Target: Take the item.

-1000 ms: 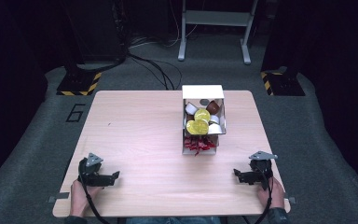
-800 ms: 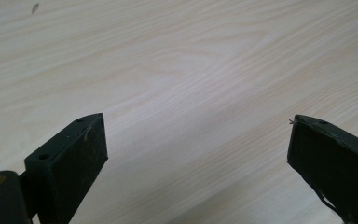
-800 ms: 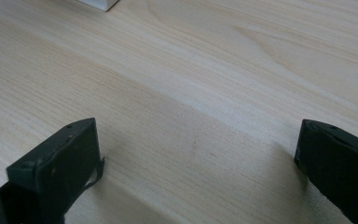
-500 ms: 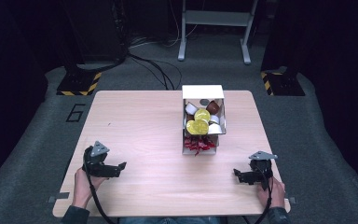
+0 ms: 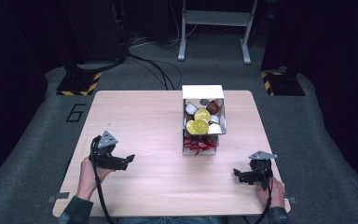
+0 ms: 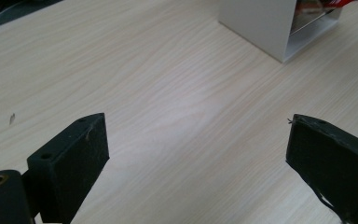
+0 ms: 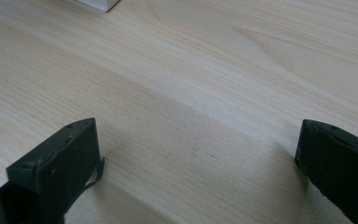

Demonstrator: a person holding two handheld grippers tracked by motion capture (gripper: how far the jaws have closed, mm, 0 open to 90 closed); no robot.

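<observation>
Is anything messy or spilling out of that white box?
Yes. Red shredded stuffing pokes out over the near end of the white box, toward the person. The gold and white round things sit jumbled inside. Nothing has landed on the table.

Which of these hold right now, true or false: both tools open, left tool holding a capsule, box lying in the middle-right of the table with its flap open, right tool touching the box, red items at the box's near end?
1. Both tools are open. True: the left tool and the right tool each show jaws wide apart over bare wood.
2. The left tool holds a capsule. False: nothing sits between its jaws.
3. The white box has its flap open. True: round capsules show inside.
4. The right tool touches the box. False: it sits apart, near the table edge by the person.
5. Red items lie at the box's near end. True.
</observation>
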